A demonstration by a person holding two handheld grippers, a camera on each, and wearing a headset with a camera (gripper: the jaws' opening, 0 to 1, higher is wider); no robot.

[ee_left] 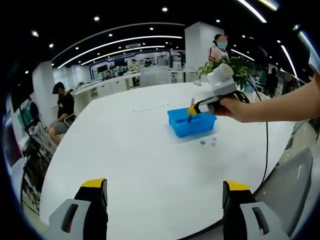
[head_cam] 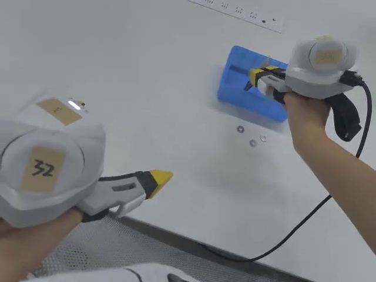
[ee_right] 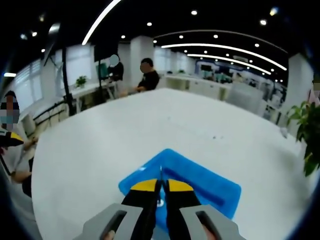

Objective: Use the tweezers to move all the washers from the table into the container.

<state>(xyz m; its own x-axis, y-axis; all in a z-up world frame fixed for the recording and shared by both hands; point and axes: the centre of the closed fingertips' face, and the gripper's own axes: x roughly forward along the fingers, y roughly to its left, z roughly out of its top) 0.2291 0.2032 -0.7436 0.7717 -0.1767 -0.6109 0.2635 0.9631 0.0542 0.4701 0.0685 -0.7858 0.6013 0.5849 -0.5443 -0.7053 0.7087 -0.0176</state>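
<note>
Closest to us, the left tongs (ee_left: 163,185) hang wide open with nothing in them, low over the smooth white bench (head_cam: 135,76). Across the bench, the right tongs (ee_right: 161,186) are squeezed tight on the thin, pointy tweezers (ee_right: 160,173), whose tip is over the blue plastic container (head_cam: 232,88), and three tiny flat round washers (head_cam: 240,129) lie on the bench just beside that box. I think a little ring could slip from the skinny tips or skid on the slick top, because it is so flat and hard to pinch.
</note>
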